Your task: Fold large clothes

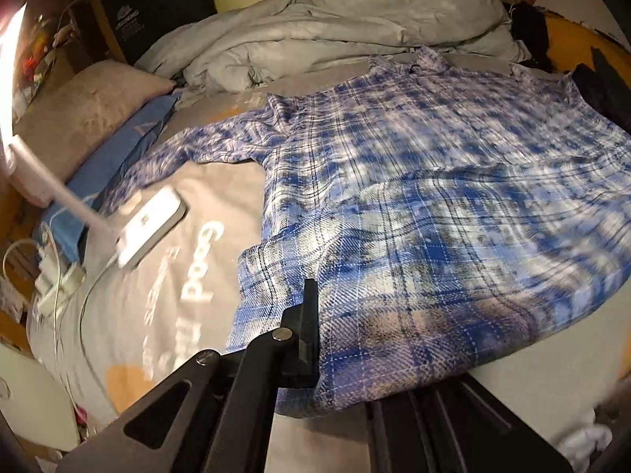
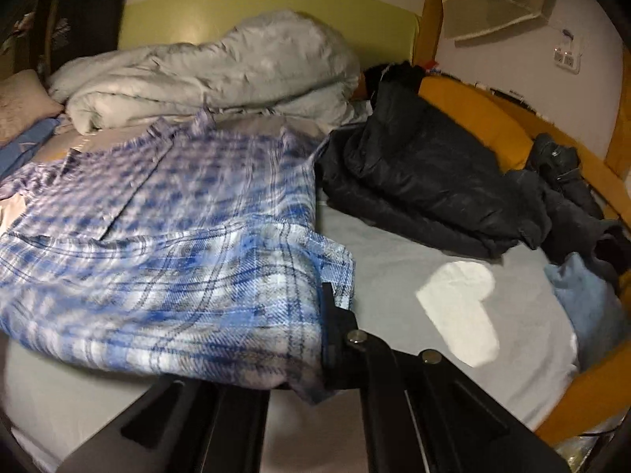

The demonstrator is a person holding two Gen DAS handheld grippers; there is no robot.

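A large blue and white plaid shirt [image 1: 414,165] lies spread on the grey bed sheet [image 1: 221,189], collar toward the far side. My left gripper [image 1: 315,291] is shut on the shirt's near left hem, which is lifted off the bed. One black finger [image 1: 309,315] shows and the cloth drapes over the other. In the right wrist view the same shirt [image 2: 157,216] bunches up at its near right corner. My right gripper [image 2: 321,295] is shut on that corner, with one finger [image 2: 329,307] showing beside the cloth.
A crumpled grey duvet [image 1: 315,31] is piled at the far side. A white device with a cable [image 1: 154,224] and a lamp arm [image 1: 59,189] lie left of the shirt. Dark jackets [image 2: 426,181], a white cloth [image 2: 457,307] and a light blue garment [image 2: 583,303] lie to the right.
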